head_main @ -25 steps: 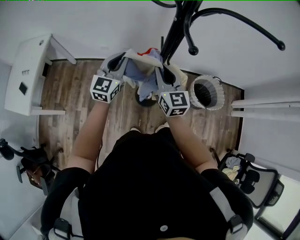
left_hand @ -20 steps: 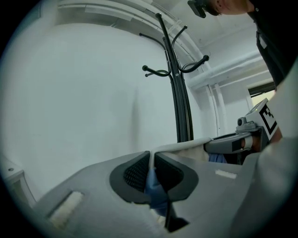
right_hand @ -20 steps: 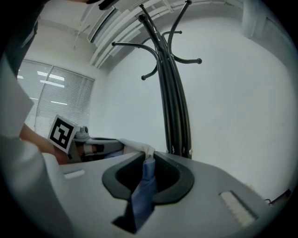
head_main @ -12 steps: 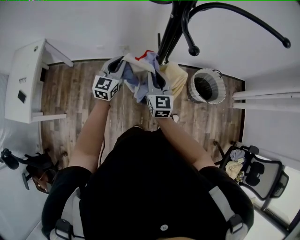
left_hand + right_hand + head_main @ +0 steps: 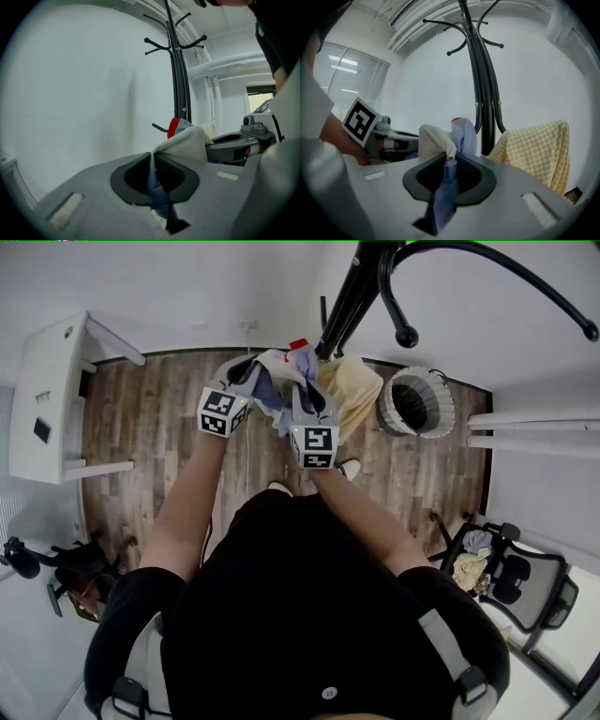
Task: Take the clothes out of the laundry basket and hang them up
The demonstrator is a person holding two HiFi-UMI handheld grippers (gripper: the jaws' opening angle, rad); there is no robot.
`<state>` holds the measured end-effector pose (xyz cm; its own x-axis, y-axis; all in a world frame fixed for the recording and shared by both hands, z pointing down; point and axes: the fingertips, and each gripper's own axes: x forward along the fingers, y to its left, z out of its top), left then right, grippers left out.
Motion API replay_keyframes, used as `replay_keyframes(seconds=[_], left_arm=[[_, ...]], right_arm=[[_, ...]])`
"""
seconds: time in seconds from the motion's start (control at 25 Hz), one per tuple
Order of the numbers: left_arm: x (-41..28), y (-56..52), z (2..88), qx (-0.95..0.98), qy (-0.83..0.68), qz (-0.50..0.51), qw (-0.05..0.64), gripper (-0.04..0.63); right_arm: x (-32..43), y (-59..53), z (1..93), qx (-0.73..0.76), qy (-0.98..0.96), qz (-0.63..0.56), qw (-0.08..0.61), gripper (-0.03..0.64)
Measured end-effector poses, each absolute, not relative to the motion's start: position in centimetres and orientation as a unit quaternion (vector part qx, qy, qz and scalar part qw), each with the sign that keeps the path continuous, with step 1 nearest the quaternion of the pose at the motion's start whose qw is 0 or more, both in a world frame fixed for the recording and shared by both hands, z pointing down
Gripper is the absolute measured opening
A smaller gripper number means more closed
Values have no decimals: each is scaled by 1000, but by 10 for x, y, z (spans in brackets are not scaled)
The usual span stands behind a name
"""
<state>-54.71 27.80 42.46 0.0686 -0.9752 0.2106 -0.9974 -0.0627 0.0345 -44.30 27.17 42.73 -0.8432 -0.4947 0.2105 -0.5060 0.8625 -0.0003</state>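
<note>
The left gripper (image 5: 152, 165) and right gripper (image 5: 450, 163) each had jaws pinched shut on a limp blue-and-cream cloth garment (image 5: 277, 381). It looked light and floppy, best held at the edges.

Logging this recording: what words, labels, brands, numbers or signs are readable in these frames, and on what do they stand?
No words, brands or numbers are readable in any view.
Left cube: black-and-white square marker patterns only, no text.
Right cube: the same kind of marker patterns, no text.
Desk: a small dark patch on top, too small to read.
</note>
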Motion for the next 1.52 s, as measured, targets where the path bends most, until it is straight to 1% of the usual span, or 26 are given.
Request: replay_keyframes(seconds=[0.32, 0.6, 0.68, 0.84, 0.92, 1.0, 1.12, 1.36, 1.52], left_arm=[[-535, 275, 450, 733, -666, 99, 97, 28], [-533, 283, 456, 732, -665, 92, 113, 38], [-535, 284, 454, 732, -666, 86, 115, 55], [-538, 289, 453, 731, -667, 81, 119, 109], [-540, 294, 455, 729, -669, 79, 122, 124], [-541, 299, 455, 727, -671, 77, 123, 129], [-540, 304, 454, 727, -672, 74, 123, 141], [-537, 319, 455, 720, -679, 73, 129, 179], [-538, 327, 456, 711, -687, 70, 131, 186]], right_arm=[[-451, 273, 451, 244, -962, 36, 120, 52], [-455, 278, 457, 228, -964, 53, 129, 62], [-456, 279, 457, 225, -964, 60, 129, 77], [-455, 283, 459, 213, -965, 69, 135, 131], [-454, 286, 462, 207, -966, 73, 139, 152], [-452, 287, 466, 203, -965, 81, 143, 166], [-448, 290, 469, 199, -965, 89, 148, 207], [-437, 295, 466, 194, -966, 90, 149, 244], [-428, 297, 465, 195, -965, 89, 149, 261]])
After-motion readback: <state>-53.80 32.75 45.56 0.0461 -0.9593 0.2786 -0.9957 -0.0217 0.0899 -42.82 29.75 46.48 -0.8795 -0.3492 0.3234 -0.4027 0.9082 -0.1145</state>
